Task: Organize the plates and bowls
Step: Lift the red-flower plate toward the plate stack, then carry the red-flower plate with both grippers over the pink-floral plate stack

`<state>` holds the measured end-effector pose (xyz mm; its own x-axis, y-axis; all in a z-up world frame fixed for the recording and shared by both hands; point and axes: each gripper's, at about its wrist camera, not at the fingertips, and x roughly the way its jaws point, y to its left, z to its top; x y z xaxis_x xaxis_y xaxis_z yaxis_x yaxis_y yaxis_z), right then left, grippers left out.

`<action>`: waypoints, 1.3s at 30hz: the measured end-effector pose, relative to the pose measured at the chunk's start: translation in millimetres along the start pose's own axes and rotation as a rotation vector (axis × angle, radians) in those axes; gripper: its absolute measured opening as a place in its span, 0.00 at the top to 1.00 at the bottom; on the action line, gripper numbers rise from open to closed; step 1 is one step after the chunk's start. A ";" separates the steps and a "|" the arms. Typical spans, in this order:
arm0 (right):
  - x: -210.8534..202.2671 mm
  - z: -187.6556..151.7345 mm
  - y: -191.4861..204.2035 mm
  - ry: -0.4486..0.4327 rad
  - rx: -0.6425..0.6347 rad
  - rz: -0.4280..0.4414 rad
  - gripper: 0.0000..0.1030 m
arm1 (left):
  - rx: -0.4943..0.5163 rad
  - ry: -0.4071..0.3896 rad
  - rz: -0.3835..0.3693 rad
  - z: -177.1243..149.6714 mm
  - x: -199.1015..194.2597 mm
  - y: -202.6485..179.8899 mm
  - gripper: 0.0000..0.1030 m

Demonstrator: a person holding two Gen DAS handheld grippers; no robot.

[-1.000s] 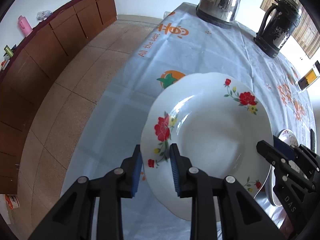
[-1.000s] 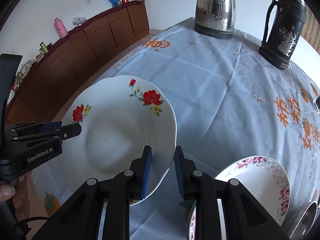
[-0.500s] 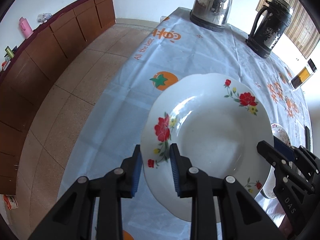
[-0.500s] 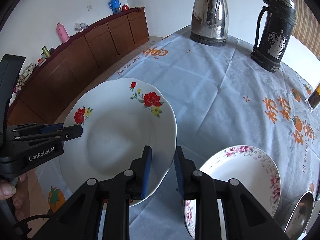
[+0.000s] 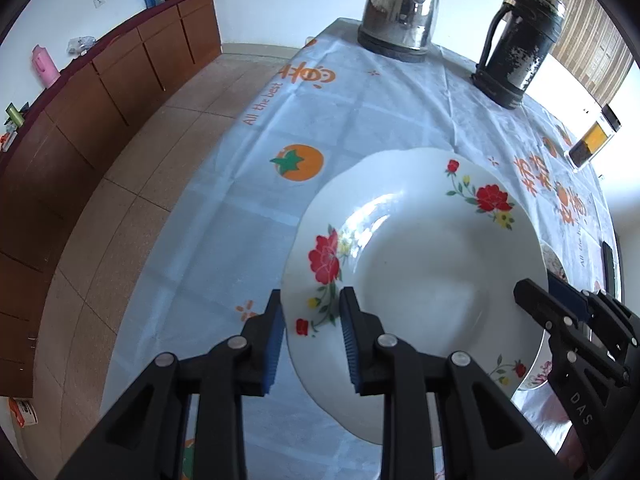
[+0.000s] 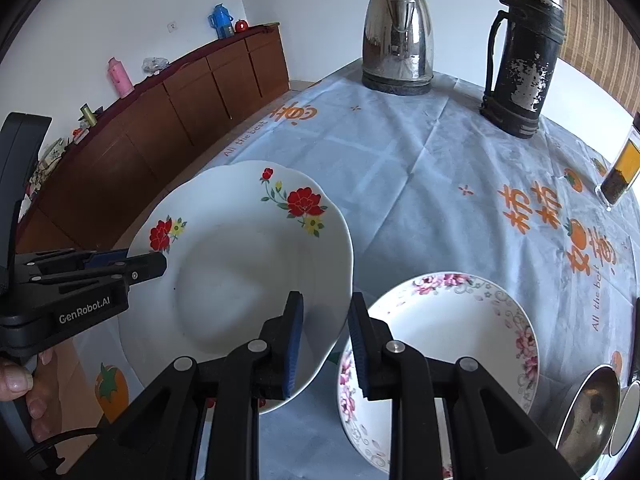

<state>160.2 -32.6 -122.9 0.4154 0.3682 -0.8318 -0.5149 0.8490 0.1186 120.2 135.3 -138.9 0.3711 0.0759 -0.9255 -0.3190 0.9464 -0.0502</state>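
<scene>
In the left wrist view, the left gripper fills the lower centre of the frame, its blue-padded jaws straddling the near-left rim of the red-flowered plate, one pad under the rim and one over it; they look clamped on it, though a sliver of gap seems to show by the outer pad. The plate is held above the tablecloth, tilted a little, and takes up the middle and right of the frame. At the lower right the right gripper reaches in from the frame edge and grips the plate's opposite rim. Behind that edge a slice of the pink-patterned plate peeks out. Toward the top of the frame stand a steel kettle and a worn black thermos; a small jar with dark and yellow contents sits at the right edge. A wooden sideboard runs along the upper left.

In the right wrist view, the right gripper sits low in the centre, its jaws closed around the red-flowered plate's right rim. The left gripper enters from the left edge and holds the plate's far-left rim. The pink-patterned plate lies flat on the tablecloth in the lower right, just beside the held plate and partly behind the right gripper. A metal bowl lies in the lower right corner. The kettle, thermos and jar stand across the upper half
</scene>
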 end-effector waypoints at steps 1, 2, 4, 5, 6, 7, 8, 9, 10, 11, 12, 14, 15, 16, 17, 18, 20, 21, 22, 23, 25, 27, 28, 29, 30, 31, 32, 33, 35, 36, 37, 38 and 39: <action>-1.2 -0.8 -1.9 -0.002 0.002 -0.002 0.76 | 0.002 -0.001 0.000 -0.7 -0.7 -2.5 0.75; -2.5 -1.4 -3.7 -0.003 0.005 -0.002 0.76 | 0.004 -0.002 -0.001 -1.0 -1.2 -4.3 0.75; -5.2 -2.8 -6.4 -0.006 0.007 -0.005 0.76 | 0.007 -0.004 -0.002 -1.6 -2.7 -7.7 0.75; -6.6 -3.4 -7.9 -0.007 0.009 -0.005 0.76 | 0.009 -0.006 -0.001 -2.0 -3.6 -9.7 0.75; -8.0 -4.5 -9.0 -0.008 0.010 -0.006 0.76 | 0.010 -0.006 -0.001 -2.5 -4.4 -11.3 0.75; -9.2 -5.2 -10.4 -0.010 0.011 -0.007 0.76 | 0.011 -0.007 -0.002 -2.3 -4.6 -12.5 0.75; -10.6 -6.0 -11.8 -0.011 0.013 -0.008 0.76 | 0.012 -0.008 -0.002 -2.7 -5.2 -14.1 0.75; -11.7 -6.5 -13.0 -0.012 0.014 -0.008 0.76 | 0.014 -0.008 -0.003 -3.0 -5.6 -15.9 0.75; -12.9 -7.2 -14.2 -0.014 0.016 -0.009 0.76 | 0.015 -0.008 -0.004 -3.4 -6.0 -17.6 0.75; -14.2 -8.0 -15.9 -0.015 0.018 -0.010 0.76 | 0.017 -0.008 -0.005 -3.7 -6.3 -19.3 0.75; -14.8 -8.6 -17.9 -0.015 0.019 -0.011 0.76 | 0.019 -0.009 -0.005 -4.1 -6.7 -21.4 0.75; -16.9 -10.6 -21.4 -0.017 0.025 -0.014 0.76 | 0.026 -0.009 -0.006 -4.8 -7.2 -26.5 0.75; -17.7 -11.5 -23.1 -0.017 0.027 -0.015 0.76 | 0.029 -0.009 -0.007 -5.1 -7.6 -28.6 0.75; -18.6 -12.5 -24.9 -0.018 0.029 -0.016 0.76 | 0.031 -0.008 -0.007 -5.5 -7.5 -30.2 0.75; -19.6 -13.7 -27.1 -0.018 0.033 -0.017 0.76 | 0.033 -0.007 -0.008 -6.0 -7.4 -32.2 0.75; -20.3 -14.4 -28.3 -0.019 0.035 -0.018 0.76 | 0.036 -0.007 -0.009 -6.3 -7.5 -34.2 0.75; -21.9 -15.8 -32.5 -0.021 0.041 -0.021 0.76 | 0.043 -0.006 -0.012 -7.0 -8.0 -39.2 0.75; -23.0 -17.1 -35.1 -0.022 0.045 -0.023 0.76 | 0.048 -0.006 -0.013 -7.2 -8.2 -42.1 0.75; -23.6 -17.5 -36.7 -0.023 0.048 -0.024 0.76 | 0.051 -0.006 -0.014 -7.0 -8.1 -44.3 0.75; -24.2 -18.1 -38.8 -0.024 0.051 -0.025 0.76 | 0.055 -0.006 -0.015 -7.0 -8.2 -46.7 0.75; -25.6 -19.5 -43.0 -0.026 0.058 -0.029 0.76 | 0.062 -0.007 -0.017 -6.7 -7.9 -51.3 0.75; -27.4 -21.4 -47.1 -0.028 0.064 -0.034 0.76 | 0.069 -0.007 -0.020 -6.7 -8.0 -55.5 0.75; -28.0 -21.9 -49.0 -0.028 0.067 -0.036 0.76 | 0.072 -0.007 -0.022 -6.6 -8.1 -58.0 0.75; -29.0 -22.5 -51.5 -0.030 0.070 -0.038 0.76 | 0.075 -0.008 -0.023 -6.5 -8.1 -60.5 0.75; -30.0 -22.7 -53.3 -0.031 0.073 -0.041 0.76 | 0.080 -0.008 -0.025 -6.2 -8.1 -63.2 0.75; -30.2 -22.8 -55.6 -0.031 0.076 -0.043 0.76 | 0.083 -0.008 -0.026 -6.1 -8.0 -65.2 0.75; -30.8 -23.4 -57.4 -0.031 0.079 -0.045 0.76 | 0.086 -0.007 -0.028 -5.8 -7.7 -67.7 0.75; -31.7 -24.3 -59.4 -0.031 0.082 -0.048 0.76 | 0.089 -0.007 -0.029 -5.7 -7.3 -69.9 0.75; -32.6 -25.6 -64.3 -0.029 0.088 -0.052 0.76 | 0.096 -0.005 -0.032 -5.8 -6.4 -74.5 0.75; -33.1 -26.3 -66.5 -0.029 0.092 -0.054 0.76 | 0.101 -0.004 -0.035 -5.7 -5.9 -77.4 0.75; -33.6 -27.1 -69.0 -0.029 0.096 -0.057 0.76 | 0.104 -0.004 -0.036 -5.8 -5.7 -79.1 0.75; -34.0 -27.8 -71.2 -0.029 0.099 -0.060 0.76 | 0.109 -0.003 -0.038 -5.7 -5.1 -81.7 0.75; -34.7 -28.9 -72.4 -0.029 0.101 -0.062 0.76 | 0.111 -0.001 -0.039 -5.8 -4.6 -83.5 0.75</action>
<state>161.4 -117.9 -118.3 0.4664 0.3230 -0.8235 -0.4097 0.9040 0.1225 140.1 54.1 -132.6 0.3824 0.0387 -0.9232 -0.2054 0.9777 -0.0441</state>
